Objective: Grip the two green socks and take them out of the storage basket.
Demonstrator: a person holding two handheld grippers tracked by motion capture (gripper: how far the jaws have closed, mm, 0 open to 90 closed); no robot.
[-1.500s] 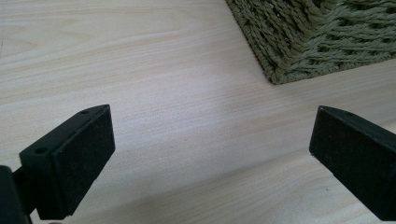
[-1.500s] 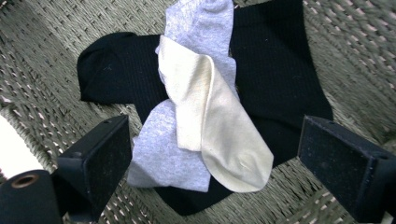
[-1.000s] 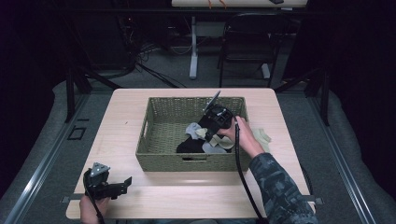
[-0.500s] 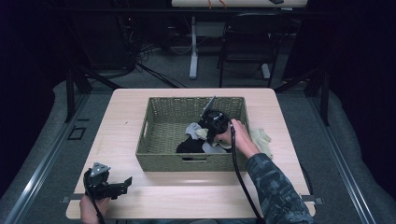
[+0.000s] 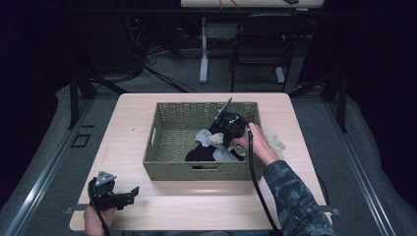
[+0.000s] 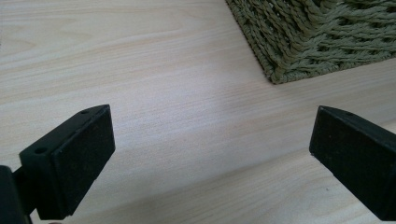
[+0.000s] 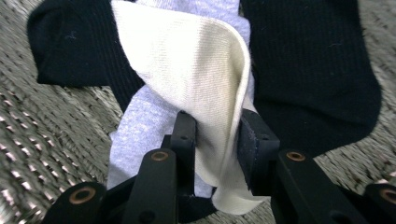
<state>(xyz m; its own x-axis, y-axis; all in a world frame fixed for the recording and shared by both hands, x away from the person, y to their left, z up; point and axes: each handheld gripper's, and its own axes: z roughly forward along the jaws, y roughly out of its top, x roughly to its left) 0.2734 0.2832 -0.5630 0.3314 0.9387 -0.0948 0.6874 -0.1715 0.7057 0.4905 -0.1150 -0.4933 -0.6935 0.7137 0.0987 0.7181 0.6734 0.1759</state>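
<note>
Already the right hand-held gripper (image 7: 212,140) has its jaws pinching a cream sock (image 7: 196,79) inside the woven basket (image 5: 162,147). The sock's length runs forward, away from the jaws, over a grey sock (image 7: 135,126) and black socks (image 7: 317,70). The left hand-held gripper (image 6: 210,154) is spread, empty, over the desk (image 6: 163,70), well apart.

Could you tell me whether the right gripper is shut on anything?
Shut on the cream sock: the right gripper pinches it between its fingers.
</note>
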